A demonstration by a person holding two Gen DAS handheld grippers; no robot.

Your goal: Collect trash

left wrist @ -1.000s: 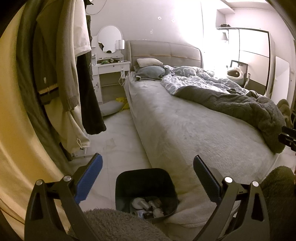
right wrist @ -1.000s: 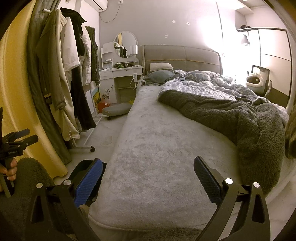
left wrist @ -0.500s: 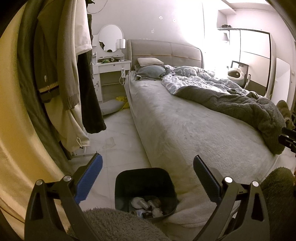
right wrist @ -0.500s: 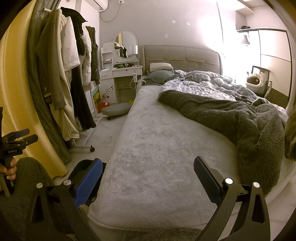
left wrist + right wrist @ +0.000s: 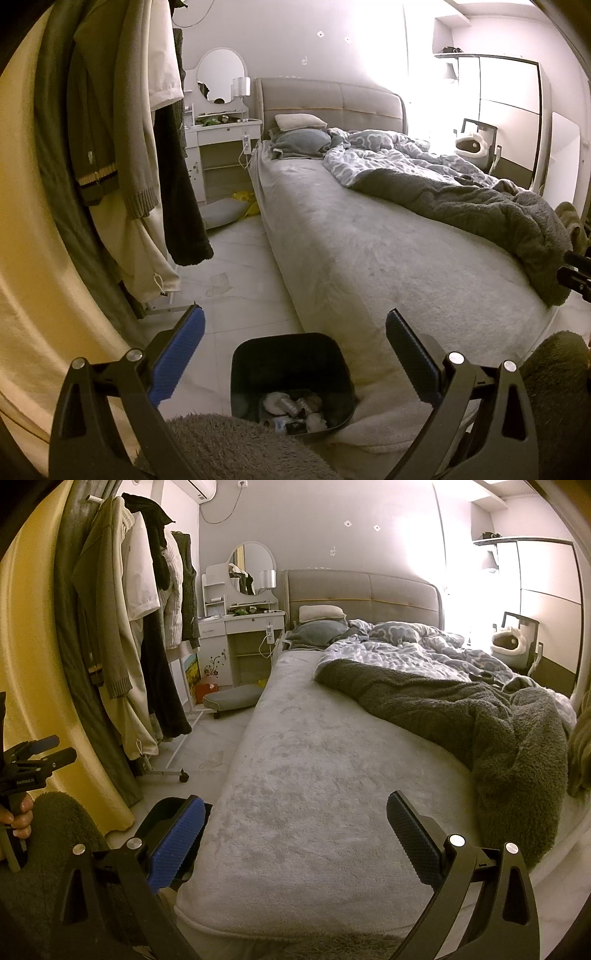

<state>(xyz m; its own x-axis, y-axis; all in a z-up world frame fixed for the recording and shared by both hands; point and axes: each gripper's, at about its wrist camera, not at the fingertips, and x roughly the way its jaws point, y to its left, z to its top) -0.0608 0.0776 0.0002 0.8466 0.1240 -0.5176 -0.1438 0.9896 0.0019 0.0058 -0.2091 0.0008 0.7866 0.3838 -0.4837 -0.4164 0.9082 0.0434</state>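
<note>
A black trash bin [image 5: 291, 365] stands on the floor at the foot corner of the bed, with crumpled wrappers and paper [image 5: 291, 404] in its bottom. My left gripper [image 5: 293, 314] hovers open above and just behind the bin, holding nothing. My right gripper [image 5: 294, 799] is open over the near end of the grey mattress [image 5: 314, 775], also holding nothing. The bin's rim [image 5: 162, 812] shows behind its left finger. A clear wrapper scrap [image 5: 219, 280] lies on the tiles beside the bed. Something yellow [image 5: 247, 199] lies under the dressing table.
Coats hang on a wheeled rack [image 5: 147, 664] at the left, against a yellow curtain [image 5: 29, 258]. A rumpled dark blanket [image 5: 480, 716] covers the bed's right side. A floor cushion [image 5: 232, 698] sits by the white dressing table [image 5: 243, 627]. A narrow tiled aisle [image 5: 236, 258] runs between rack and bed.
Nothing has changed beyond a slight drift of the left view. Both grippers stay open where they were.
</note>
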